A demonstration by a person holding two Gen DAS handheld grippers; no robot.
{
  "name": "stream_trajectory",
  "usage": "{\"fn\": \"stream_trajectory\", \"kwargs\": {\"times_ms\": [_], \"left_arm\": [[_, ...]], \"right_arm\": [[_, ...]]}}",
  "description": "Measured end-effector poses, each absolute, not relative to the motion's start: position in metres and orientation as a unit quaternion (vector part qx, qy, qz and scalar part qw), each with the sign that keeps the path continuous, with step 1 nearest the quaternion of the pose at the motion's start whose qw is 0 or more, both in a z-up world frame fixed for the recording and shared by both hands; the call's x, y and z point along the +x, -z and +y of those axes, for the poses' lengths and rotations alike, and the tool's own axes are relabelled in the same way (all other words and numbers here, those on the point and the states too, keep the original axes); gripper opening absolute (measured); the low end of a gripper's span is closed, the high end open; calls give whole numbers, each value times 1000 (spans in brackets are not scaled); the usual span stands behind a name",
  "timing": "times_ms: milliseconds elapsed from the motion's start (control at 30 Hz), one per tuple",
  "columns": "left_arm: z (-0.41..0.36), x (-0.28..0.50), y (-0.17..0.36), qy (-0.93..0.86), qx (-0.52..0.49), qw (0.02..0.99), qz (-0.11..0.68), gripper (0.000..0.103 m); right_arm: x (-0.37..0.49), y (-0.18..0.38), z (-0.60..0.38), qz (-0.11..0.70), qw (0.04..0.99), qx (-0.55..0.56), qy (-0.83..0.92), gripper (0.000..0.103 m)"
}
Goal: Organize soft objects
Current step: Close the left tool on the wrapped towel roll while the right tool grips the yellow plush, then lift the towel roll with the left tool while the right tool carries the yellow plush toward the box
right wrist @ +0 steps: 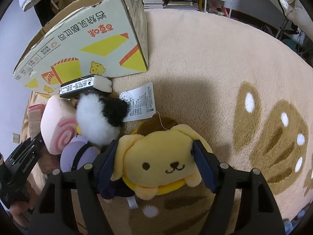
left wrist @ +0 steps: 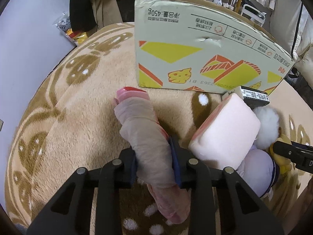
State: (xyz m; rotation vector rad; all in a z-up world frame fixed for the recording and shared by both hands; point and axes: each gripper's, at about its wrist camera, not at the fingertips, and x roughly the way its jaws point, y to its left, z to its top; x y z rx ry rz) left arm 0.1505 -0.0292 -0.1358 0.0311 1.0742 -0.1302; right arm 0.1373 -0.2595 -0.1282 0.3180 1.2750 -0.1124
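Observation:
My left gripper is shut on a long pinkish soft roll wrapped in clear film, which points toward the cardboard box. In the right wrist view a yellow dog plush lies face up on the carpet between the pads of my right gripper. Those jaws stand wide at each side of its head without squeezing it. A pink swirl-roll plush, a white-and-black fluffy plush and a purple plush are piled just left of it.
The open cardboard box stands on a beige patterned carpet. A black-labelled packet with a white block leans at its base, next to a paper tag. Shelves, books and furniture ring the carpet.

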Motion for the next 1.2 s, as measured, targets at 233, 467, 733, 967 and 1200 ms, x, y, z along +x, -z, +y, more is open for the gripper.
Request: {"fn": "stream_trajectory", "kwargs": {"times_ms": [233,467,733,967,1200], "left_arm": [[-32,148,133,78,20,860,505,21],[-33,145,131,76,24,862,500,20],[-27,139,124,78,6,865,496,18],[-25,128,109,82,-5,876,475,17],[-25,116,79,89,-14,896,436,17]], "right_arm": [[134,123,-254,583,799,141,54,71],[130,108,-249,554,819,137,54,64],[122,94,-248,517,843,144,41,64],[111,74,-239,476,869,134,25,64],[109,49,-234,417,901,123,-10,64]]}}
